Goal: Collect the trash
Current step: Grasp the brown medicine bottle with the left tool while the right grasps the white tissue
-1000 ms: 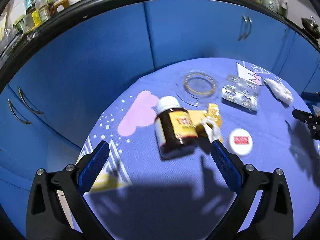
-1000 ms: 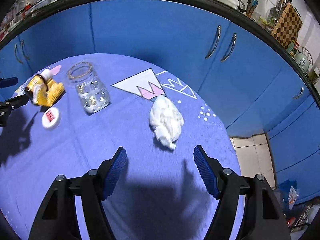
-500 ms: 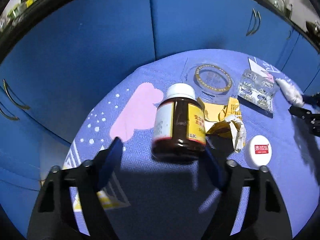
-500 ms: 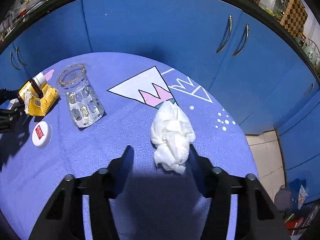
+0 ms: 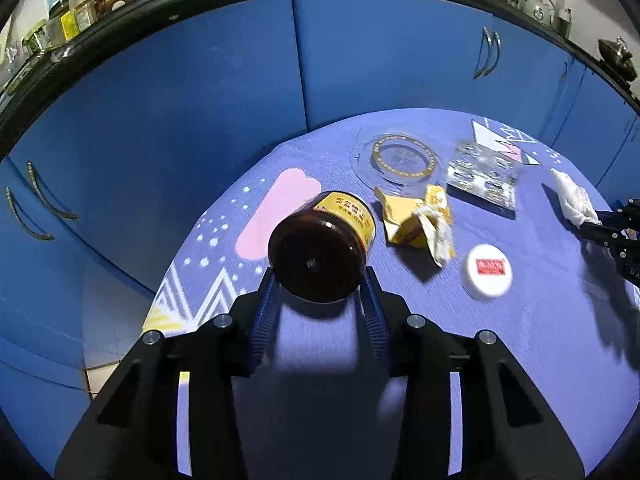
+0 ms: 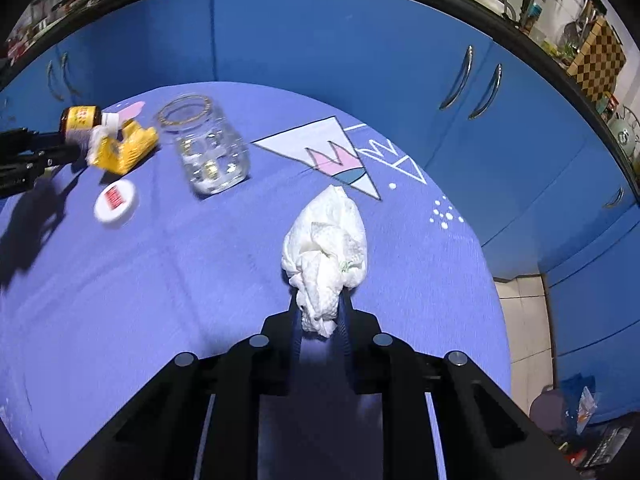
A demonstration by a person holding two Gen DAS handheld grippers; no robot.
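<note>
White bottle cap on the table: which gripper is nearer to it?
Left. The left gripper, closing on the brown bottle, sits beside the cap; the right gripper clamps the tissue, farther off.

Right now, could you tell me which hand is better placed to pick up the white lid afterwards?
Left, probably. The white lid lies just beside the left gripper, whose jaws are closing on the brown bottle; the right gripper, closing on the crumpled tissue, is farther off.

A dark brown glass bottle with a yellow label [image 5: 320,258] lies on its side, base toward the camera. A crumpled white paper tissue [image 6: 326,256] lies on the table.
</note>
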